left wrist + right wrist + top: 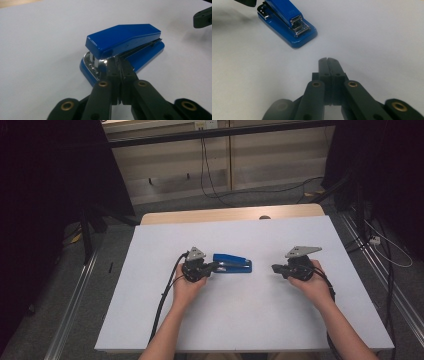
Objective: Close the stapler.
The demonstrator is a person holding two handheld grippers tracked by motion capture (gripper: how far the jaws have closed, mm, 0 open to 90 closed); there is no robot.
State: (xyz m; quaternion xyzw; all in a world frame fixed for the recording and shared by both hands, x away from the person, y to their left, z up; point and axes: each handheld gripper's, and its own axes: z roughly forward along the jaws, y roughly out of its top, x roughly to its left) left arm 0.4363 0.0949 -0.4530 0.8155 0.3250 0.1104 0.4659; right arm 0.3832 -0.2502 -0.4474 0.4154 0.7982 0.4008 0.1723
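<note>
Stapler count is one: a single blue stapler (232,264) on the white table (250,320), its front end right at the tip of my left claw (119,65). That claw's jaws are pressed together, touching the stapler's metal front edge, nothing clamped between them. My right claw (328,60) is also closed up, empty, and sits well apart from the stapler's hinge end. So two claws, one stapler. No readable brand or writing that I can make out.
</note>
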